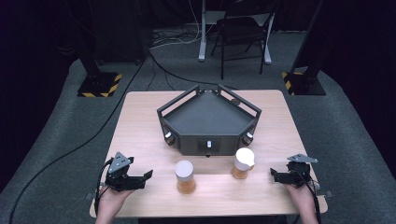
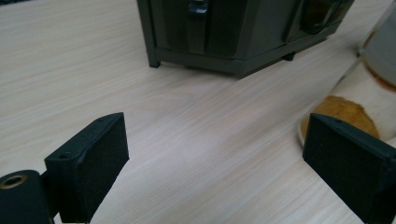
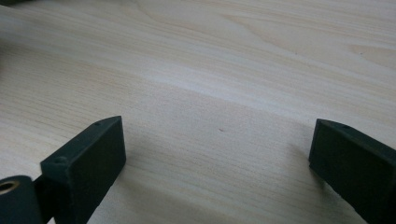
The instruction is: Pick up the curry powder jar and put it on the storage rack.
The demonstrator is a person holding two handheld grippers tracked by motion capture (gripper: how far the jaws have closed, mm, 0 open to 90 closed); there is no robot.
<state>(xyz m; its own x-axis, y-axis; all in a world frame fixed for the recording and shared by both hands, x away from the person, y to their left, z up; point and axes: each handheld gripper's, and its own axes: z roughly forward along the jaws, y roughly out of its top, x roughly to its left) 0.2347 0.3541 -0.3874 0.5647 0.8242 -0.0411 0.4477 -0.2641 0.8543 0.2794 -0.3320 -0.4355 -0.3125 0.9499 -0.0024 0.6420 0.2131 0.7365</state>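
Light from above makes the wooden table (image 1: pixel 140 121) bright, while the room around it is dark. Small soft shadows sit under the grey tray (image 1: pixel 208 123) and the two jars. The high view is a bit fuzzy. In both gripper views the near black jaws look blurry.

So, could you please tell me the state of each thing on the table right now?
Left tool: open, empty, resting on the table.
Right tool: open, empty, resting on the table.
Left jar: upright, lid on, amber contents.
Right jar: upright, white top, amber contents.
Tray: empty, upright behind the jars.
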